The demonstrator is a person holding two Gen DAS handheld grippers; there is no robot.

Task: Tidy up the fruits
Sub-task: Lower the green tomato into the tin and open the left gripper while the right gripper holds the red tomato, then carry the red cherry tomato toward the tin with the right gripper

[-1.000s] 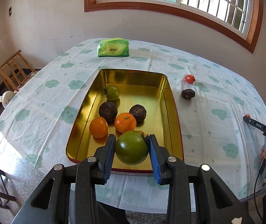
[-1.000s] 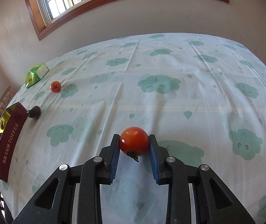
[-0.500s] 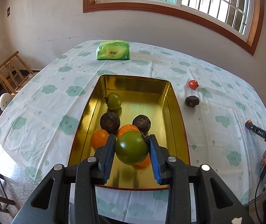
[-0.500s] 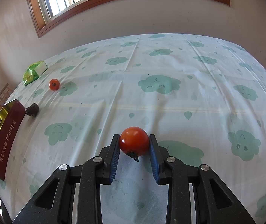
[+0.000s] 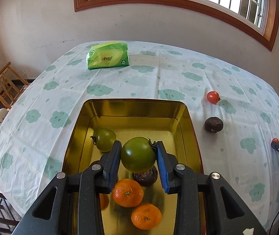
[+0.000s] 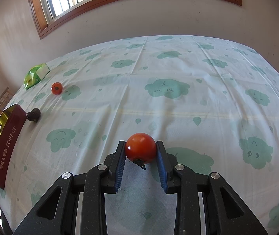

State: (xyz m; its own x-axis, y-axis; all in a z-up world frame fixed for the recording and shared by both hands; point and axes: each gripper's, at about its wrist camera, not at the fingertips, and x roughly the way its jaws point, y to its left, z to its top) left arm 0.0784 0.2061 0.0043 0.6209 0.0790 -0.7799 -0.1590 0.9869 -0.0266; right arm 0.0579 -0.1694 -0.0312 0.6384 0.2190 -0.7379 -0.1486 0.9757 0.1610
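Fruits are what we are sorting, and most of them already sit in the gold tin [image 5: 193, 129].

From the left wrist view, our left gripper [image 5: 138, 157] is clamped on a large green tomato [image 5: 138, 154], pads pressed to its two sides with the stem toward the right pad. We hold it above the middle of the tin, over a dark brown fruit [image 5: 145, 177] and just past two oranges [image 5: 127, 192] nearer to us. We judge it is kept high so it clears what is already inside. A second green tomato [image 5: 105, 139] lies by the tin's left wall; the far end of the tin floor is bare, which looks like the obvious spot to set this one down. Outside, on the cloud-print tablecloth [image 5: 41, 101], a small red tomato [image 5: 213, 97] and another dark fruit [image 5: 214, 124] wait to the right of the tin, apart from each other. A green tissue pack [image 5: 108, 57] lies beyond.

From the right wrist view, our right gripper [image 6: 140, 152] grips a red tomato [image 6: 140, 148], stem pointing down toward us, held over open cloth well away from the tin [image 6: 6, 143] at the left edge. We judge this hand waits its turn. The loose red tomato [image 6: 56, 88] and dark fruit [image 6: 34, 114] show between it and the tin.
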